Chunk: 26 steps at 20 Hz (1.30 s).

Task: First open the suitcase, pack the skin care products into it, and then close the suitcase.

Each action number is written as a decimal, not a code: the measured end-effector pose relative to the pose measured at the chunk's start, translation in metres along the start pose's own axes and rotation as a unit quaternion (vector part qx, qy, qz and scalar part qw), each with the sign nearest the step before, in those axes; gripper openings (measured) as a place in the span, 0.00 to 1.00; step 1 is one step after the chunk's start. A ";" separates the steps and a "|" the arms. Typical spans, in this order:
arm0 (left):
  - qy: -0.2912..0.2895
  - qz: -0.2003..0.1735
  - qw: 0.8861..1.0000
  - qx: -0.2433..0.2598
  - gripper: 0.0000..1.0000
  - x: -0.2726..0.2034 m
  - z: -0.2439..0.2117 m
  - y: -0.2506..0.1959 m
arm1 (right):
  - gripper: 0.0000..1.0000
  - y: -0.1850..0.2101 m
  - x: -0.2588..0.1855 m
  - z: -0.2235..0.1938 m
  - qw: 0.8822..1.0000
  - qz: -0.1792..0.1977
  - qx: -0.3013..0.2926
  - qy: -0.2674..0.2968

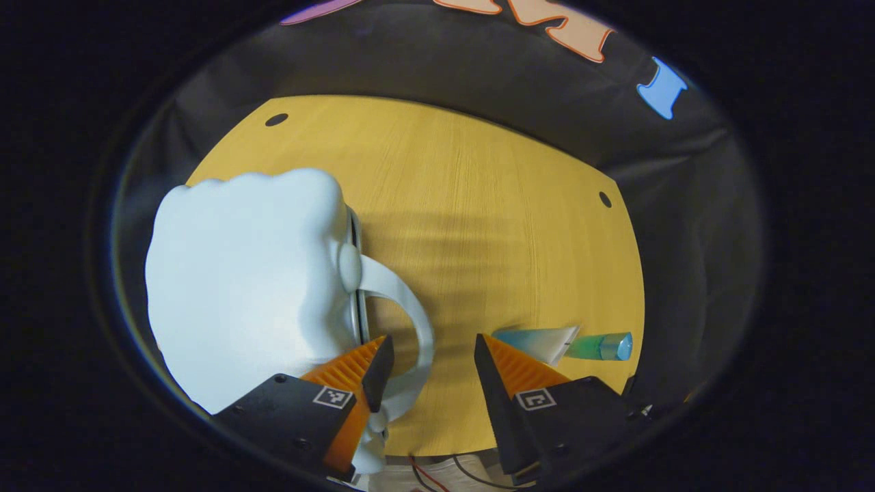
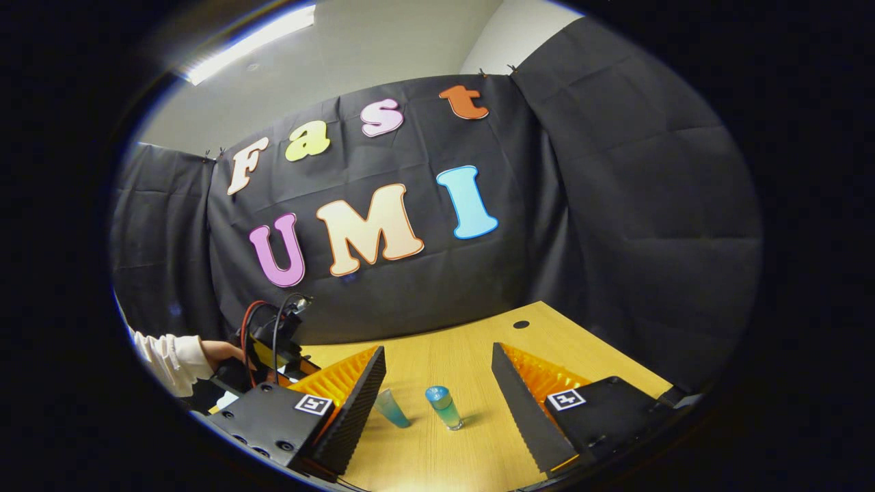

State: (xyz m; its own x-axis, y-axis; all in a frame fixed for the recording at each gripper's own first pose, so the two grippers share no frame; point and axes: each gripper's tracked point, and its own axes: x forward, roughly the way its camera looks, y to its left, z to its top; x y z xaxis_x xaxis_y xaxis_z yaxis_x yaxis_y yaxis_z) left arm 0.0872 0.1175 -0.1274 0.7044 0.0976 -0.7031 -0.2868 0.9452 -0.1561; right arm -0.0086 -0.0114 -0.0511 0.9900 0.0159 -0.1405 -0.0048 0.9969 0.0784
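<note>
Two claws, left point(image 1: 427, 369) and right point(image 2: 437, 379), both spread wide; no legible label on the blue-green tube point(image 1: 547, 342) beside the white suitcase point(image 1: 246, 287).

Left gripper point(image 1: 427, 365) agape; right gripper point(image 2: 437, 383) likewise (both empty).

Rec. booth: black cloth wall point(image 2: 615, 205), wood table point(image 1: 478, 205)

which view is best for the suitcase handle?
Left gripper view: the white suitcase sits close, its handle looping out beside the open left gripper. In the right gripper view, I can't make out the suitcase.
</note>
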 end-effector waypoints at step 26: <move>0.094 0.030 0.995 0.013 0.05 0.035 -0.013 -0.004 | 0.98 -0.015 -0.006 -0.003 1.000 -0.026 0.001 0.004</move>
State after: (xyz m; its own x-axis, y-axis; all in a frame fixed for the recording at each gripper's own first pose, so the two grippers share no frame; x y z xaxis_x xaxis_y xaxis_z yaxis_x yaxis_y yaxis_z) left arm 0.1045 0.1135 -0.1606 0.5524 0.0968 -0.8279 -0.3060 0.9474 -0.0934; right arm -0.0154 -0.0260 -0.0546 0.9877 -0.0348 -0.1523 0.0463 0.9963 0.0723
